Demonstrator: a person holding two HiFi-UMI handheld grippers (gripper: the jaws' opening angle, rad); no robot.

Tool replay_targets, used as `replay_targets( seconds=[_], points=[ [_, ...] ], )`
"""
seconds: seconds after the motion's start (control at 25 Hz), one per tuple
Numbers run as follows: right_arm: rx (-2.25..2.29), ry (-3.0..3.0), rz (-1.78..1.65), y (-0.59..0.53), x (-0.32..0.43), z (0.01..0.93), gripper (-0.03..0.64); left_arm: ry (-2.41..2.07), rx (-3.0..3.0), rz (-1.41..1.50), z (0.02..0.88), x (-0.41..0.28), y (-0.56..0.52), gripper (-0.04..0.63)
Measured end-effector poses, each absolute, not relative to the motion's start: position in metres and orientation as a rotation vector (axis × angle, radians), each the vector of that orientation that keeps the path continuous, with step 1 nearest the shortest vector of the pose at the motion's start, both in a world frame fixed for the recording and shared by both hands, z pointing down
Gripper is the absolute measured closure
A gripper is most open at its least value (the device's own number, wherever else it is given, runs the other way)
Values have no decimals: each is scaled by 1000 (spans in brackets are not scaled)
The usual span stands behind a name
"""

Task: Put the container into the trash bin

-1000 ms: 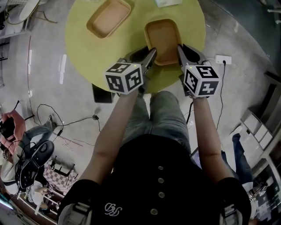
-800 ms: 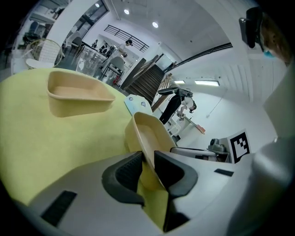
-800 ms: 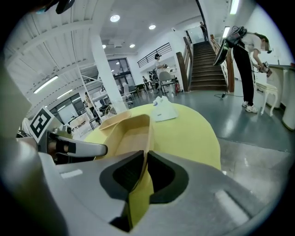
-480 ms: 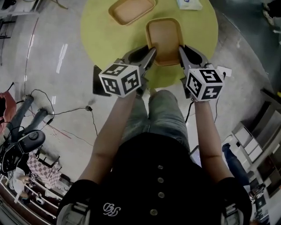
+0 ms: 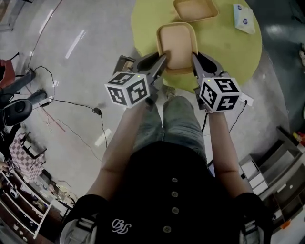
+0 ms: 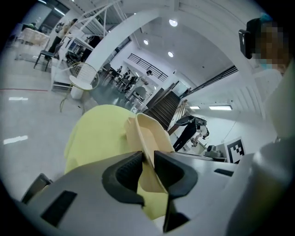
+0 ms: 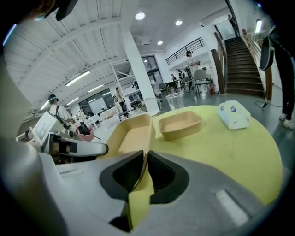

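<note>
A tan, shallow rectangular container (image 5: pixel 177 45) hangs between both grippers over the near left edge of the round yellow-green table (image 5: pixel 228 62). My left gripper (image 5: pixel 162 61) is shut on its left rim, and my right gripper (image 5: pixel 194 58) is shut on its right rim. In the left gripper view the container's wall (image 6: pixel 150 133) stands edge-on between the dark pads of the left gripper (image 6: pixel 148 159). The right gripper view shows the rim of the container (image 7: pixel 133 133) pinched by the right gripper (image 7: pixel 145 168). No trash bin shows in any view.
A second tan container (image 5: pixel 195 9) (image 7: pixel 180 123) and a white tissue pack (image 5: pixel 243 25) (image 7: pixel 234 114) lie on the table (image 7: pixel 221 152). Cables (image 5: pixel 71 102) run over the grey floor at left. A white power strip (image 5: pixel 246 100) lies by the right arm. Shelving (image 5: pixel 267 171) stands at lower right.
Both grippers have carried the container from the table's near middle leftwards to its edge. The table and the second container have slid right in the head view.
</note>
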State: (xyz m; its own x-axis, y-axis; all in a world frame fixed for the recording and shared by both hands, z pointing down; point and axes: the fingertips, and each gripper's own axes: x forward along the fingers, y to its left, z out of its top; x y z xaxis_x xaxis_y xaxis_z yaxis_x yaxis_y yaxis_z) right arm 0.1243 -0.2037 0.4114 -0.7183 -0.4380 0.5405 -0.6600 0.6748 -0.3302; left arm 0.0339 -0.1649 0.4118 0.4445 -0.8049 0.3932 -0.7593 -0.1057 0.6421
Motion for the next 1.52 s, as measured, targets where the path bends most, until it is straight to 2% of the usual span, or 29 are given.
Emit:
replay_targets(
  seconds=[0.8,1.52],
  points=[
    [511,-2564,657,-92,-45,405,583,-1550,1740,-200,398,-125,-33,508],
    [412,-2381,790,-2,-106,522,575,-1448,1630,-33,517,-187,49,509]
  ],
)
